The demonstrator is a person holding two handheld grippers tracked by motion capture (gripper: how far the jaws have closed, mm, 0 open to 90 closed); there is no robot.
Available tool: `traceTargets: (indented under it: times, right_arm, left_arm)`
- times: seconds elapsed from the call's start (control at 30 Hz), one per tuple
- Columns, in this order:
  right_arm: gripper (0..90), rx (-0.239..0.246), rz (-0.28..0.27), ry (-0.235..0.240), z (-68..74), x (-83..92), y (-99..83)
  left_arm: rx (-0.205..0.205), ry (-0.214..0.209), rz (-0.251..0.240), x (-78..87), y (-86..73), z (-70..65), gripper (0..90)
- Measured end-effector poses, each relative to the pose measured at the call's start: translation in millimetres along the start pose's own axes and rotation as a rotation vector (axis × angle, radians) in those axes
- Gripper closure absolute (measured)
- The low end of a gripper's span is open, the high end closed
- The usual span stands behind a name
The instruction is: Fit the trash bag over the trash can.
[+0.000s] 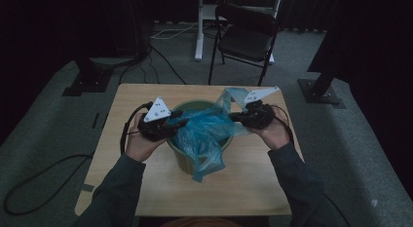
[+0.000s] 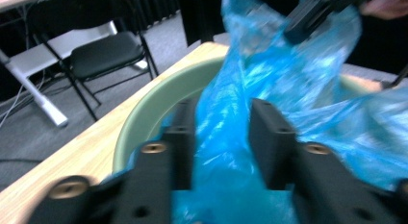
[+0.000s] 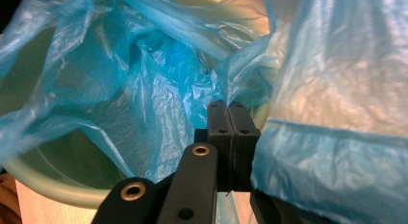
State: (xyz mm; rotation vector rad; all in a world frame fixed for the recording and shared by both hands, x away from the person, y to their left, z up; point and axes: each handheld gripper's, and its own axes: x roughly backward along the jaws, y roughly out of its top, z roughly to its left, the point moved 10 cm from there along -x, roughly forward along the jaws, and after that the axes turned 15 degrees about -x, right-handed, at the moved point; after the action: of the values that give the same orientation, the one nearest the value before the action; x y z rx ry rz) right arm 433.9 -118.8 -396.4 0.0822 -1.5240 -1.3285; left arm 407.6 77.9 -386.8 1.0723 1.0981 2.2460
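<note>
Our left gripper [image 2: 222, 137] has its jaws parted, with a fold of the blue plastic bag [image 1: 204, 134] running between them; we cannot tell whether the pads press on it. Our right gripper [image 3: 230, 119] has its jaws pressed together, pinching the bag's edge. The bag lies crumpled in and over the green bucket [image 1: 179, 156], which stands in the middle of the wooden table [image 1: 243, 188]. One flap hangs down the bucket's near side.
</note>
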Motion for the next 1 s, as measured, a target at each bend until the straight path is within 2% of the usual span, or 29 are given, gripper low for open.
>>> traceTargets:
  times: [0.03,0.07,0.1,0.13,0.3,0.43,0.5,0.53,0.6,0.67,0.8,1.0]
  right_arm:
    - [90.0,0.0,0.0,0.0,0.0,0.0,0.0]
    - [90.0,-0.001,-0.001,-0.002,-0.4,1.4,-0.3]
    - [90.0,-0.005,-0.005,-0.006,-2.5,4.3,-1.6]
    - [90.0,-0.007,-0.004,-0.011,-4.2,5.4,-2.7]
    - [90.0,-0.022,0.004,-0.026,-11.2,8.2,-8.0]
    - [78.3,0.012,-0.004,0.013,-3.3,12.4,-7.9]
    - [76.0,0.021,-0.014,0.021,0.1,14.5,-6.3]
    - [72.9,0.05,-0.036,0.038,6.9,19.0,-3.0]
    - [69.7,0.076,-0.052,0.052,14.3,24.8,0.2]
    - [68.0,0.099,-0.064,0.07,19.9,29.9,2.0]
    - [67.4,0.107,-0.081,0.105,26.3,40.0,3.9]
    - [66.1,0.128,-0.057,0.188,39.7,46.9,-0.9]
  left_arm:
    - [0.0,0.0,0.0,0.0,0.0,0.0,77.1]
    - [0.008,0.009,0.009,0.7,-5.3,3.1,77.1]
    - [0.009,0.015,0.012,1.5,-7.3,4.7,84.4]
    - [0.012,0.017,0.014,2.4,-9.2,6.1,86.8]
    - [0.022,0.039,0.022,6.3,-15.0,11.2,88.7]
    - [0.017,0.046,0.017,5.9,-12.8,10.6,88.5]
    - [0.014,0.047,0.017,5.1,-11.3,10.2,88.5]
    - [0.01,0.047,0.017,4.2,-10.3,9.6,88.4]
    - [0.004,0.049,0.019,2.9,-9.0,8.7,88.4]
    - [0.0,0.05,0.021,1.8,-8.6,8.9,88.4]
    - [0.004,0.057,0.026,-0.6,-8.3,10.0,88.4]
    - [0.011,0.069,0.026,-3.1,-6.8,13.8,88.4]
